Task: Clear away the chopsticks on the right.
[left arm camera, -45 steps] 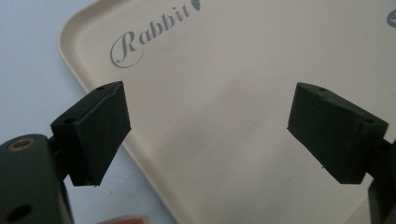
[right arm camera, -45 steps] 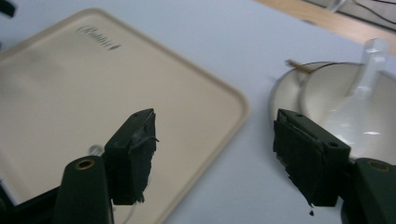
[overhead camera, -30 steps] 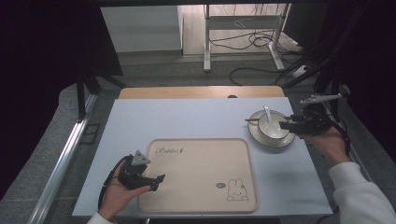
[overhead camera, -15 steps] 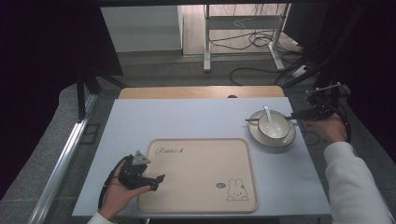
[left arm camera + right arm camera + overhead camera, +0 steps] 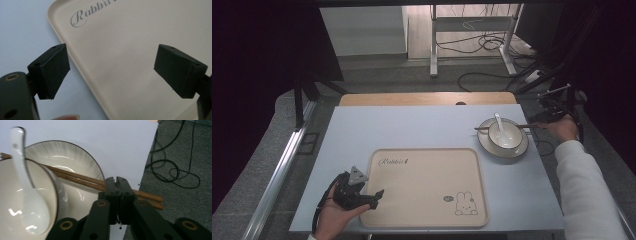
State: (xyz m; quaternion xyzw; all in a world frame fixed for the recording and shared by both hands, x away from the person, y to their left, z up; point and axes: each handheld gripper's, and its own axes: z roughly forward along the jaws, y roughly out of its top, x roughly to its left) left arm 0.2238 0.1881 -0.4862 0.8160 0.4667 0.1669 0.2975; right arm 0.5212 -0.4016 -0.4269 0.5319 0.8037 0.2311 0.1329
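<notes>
While rt tongs point(image 5: 116, 180) grip chopsticks point(image 5: 82, 178), tray point(image 5: 427, 165) bare.

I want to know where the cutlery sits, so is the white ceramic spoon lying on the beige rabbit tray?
No, the white ceramic spoon rests in the white bowl on the round plate, apart from the beige rabbit tray.

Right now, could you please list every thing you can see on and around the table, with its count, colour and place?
Beige rectangular plastic tray: one, printed rabbit, near middle of table.
White round ceramic plate: one, dark rim, far right of table.
White ceramic bowl: one, on the plate.
White ceramic spoon: one, in the bowl.
Brown wooden chopsticks: one pair, across the bowl.
Light blue table: one.
Black cables: several, on floor behind.
Left tool: black, open, over tray's near left edge.
Right tool: black, shut, above the chopsticks' handle ends.
</notes>
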